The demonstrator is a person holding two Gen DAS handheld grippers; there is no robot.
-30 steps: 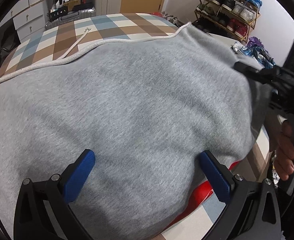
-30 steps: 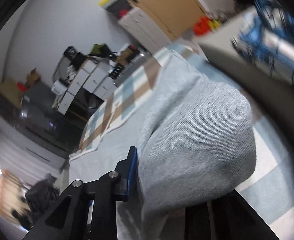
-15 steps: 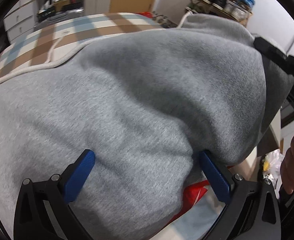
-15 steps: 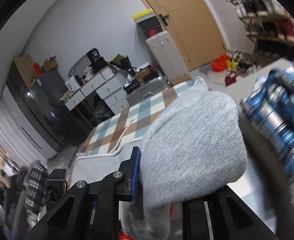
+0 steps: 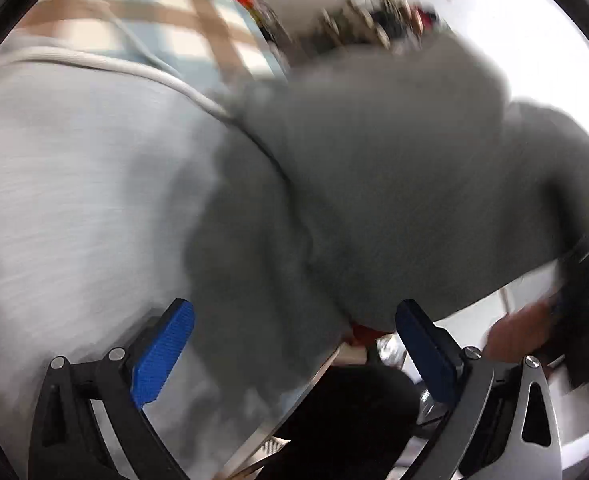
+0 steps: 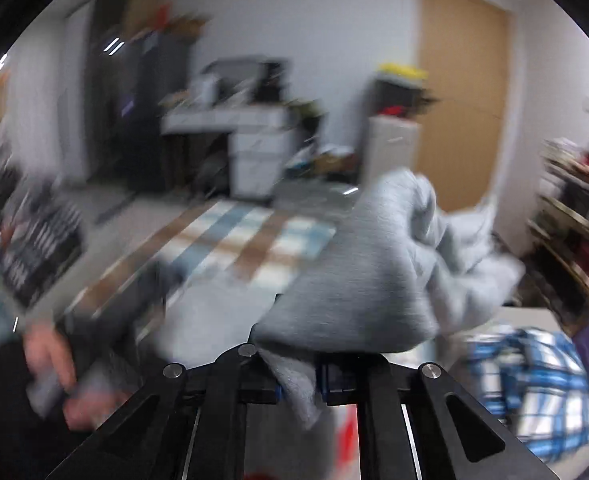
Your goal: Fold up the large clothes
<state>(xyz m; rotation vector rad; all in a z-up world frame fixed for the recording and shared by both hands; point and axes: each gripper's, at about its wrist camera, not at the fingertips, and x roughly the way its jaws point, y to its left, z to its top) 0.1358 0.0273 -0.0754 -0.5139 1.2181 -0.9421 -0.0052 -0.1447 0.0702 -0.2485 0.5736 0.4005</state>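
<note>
A: How far along?

B: Early, by the look of it. No finished fold seen anywhere. Grey sweatshirt [image 5: 354,184] bunched and half lifted off the checked bed cover [image 5: 142,12], its pale hem [image 5: 106,66] running across the far left.

A: And what remained?

B: Nearly everything, judged from the heap: spreading flat, bringing sleeves in, doubling the body.

A: State of the right gripper [image 6: 298,390]?

B: Narrow, just been closing, pinched onto a wad of the grey cloth between its 2 pads. Rest of the garment [image 6: 378,280] piled just beyond the fingertips, slightly right of centre, draping toward the far right.

A: And the left gripper [image 5: 290,340]?

B: Wide apart, blue pads [image 5: 162,352] clear of any pinch. Fabric hanging between and above the 2 fingers, thickest toward the right pad; touching or not, impossible to tell through the blur.

A: Anything else near?

B: A hand [image 5: 514,332] at the near right in the left view, and a blue plaid garment [image 6: 534,384] lying at the near right in the right view.
</note>
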